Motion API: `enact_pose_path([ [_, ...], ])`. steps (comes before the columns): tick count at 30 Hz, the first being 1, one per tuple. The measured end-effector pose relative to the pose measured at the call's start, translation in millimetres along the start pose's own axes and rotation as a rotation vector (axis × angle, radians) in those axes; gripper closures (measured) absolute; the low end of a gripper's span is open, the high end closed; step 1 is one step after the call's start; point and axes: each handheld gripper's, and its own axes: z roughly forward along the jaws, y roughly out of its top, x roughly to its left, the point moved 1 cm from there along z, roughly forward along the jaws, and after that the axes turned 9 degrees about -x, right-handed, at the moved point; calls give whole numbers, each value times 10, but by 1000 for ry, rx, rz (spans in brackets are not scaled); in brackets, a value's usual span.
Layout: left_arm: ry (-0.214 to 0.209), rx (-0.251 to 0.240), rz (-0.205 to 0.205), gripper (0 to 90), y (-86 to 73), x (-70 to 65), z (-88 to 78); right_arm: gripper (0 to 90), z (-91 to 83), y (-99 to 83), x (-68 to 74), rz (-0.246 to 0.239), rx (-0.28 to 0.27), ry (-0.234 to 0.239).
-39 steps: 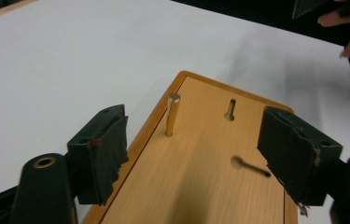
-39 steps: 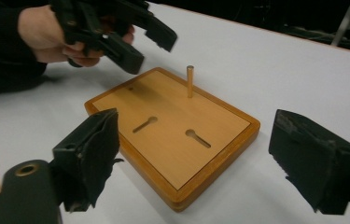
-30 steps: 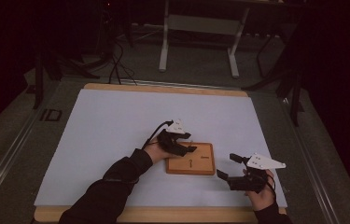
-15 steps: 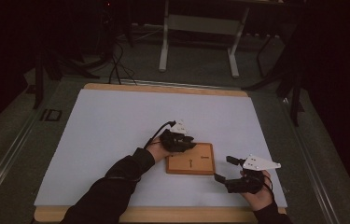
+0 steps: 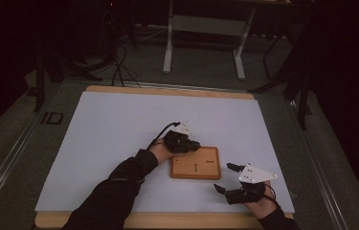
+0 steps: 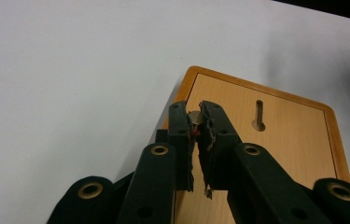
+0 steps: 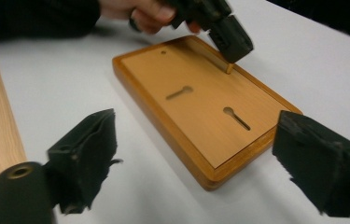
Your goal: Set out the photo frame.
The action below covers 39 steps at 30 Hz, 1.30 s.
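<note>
Peg (image 6: 195, 116) at the board's (image 6: 275, 140) upper-left corner, pinched by the just-closed left gripper (image 6: 195, 122), could slip; right gripper (image 7: 196, 158) gapes.

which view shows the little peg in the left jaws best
Left gripper view: the peg sits close up between the left gripper jaws. Right gripper view shows it small, farther off; the high view is too distant to tell.

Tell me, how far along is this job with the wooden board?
Early days. The left gripper has just closed its fingers on a small brass peg standing at a corner of the wooden board. The right gripper waits open beside it. Lifting or moving the peg seems still ahead.
</note>
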Motion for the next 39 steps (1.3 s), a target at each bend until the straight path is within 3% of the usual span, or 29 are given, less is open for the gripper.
enact_pose_path([
  [1,-6,6,0,838,8,8,2,170,-5,4,23,-42,6,-22],
  [2,-6,6,0,838,8,8,2,170,-5,4,23,-42,6,-22],
  [3,-22,10,-19,838,14,36,4,175,-11,6,48,-84,11,-47],
  [4,-26,16,-26,837,23,49,5,229,-31,10,109,-191,24,-89],
  [7,-46,25,-49,837,33,94,7,272,-35,-9,185,-325,48,-139],
  [9,-52,25,-56,838,36,107,9,273,-29,-18,196,-347,60,-141],
  [12,-63,29,-68,838,43,126,12,294,7,-61,235,-448,108,-154],
  [16,-80,26,-99,837,42,168,17,320,68,-110,257,-535,135,-168],
  [22,-105,33,-122,838,51,219,22,393,188,-166,308,-733,206,-201],
  [24,-110,34,-123,838,53,226,25,407,223,-185,311,-785,217,-208],
  [26,-113,35,-123,838,53,232,25,417,242,-197,312,-801,229,-201],
  [28,-119,31,-139,837,49,244,27,454,301,-241,321,-865,250,-207],
  [30,-124,31,-135,838,50,250,27,495,341,-279,337,-935,265,-233],
  [35,-124,34,-143,838,53,255,28,575,415,-339,383,-1057,301,-290],
  [39,-126,32,-148,837,52,258,30,591,460,-375,414,-1117,311,-305],
])
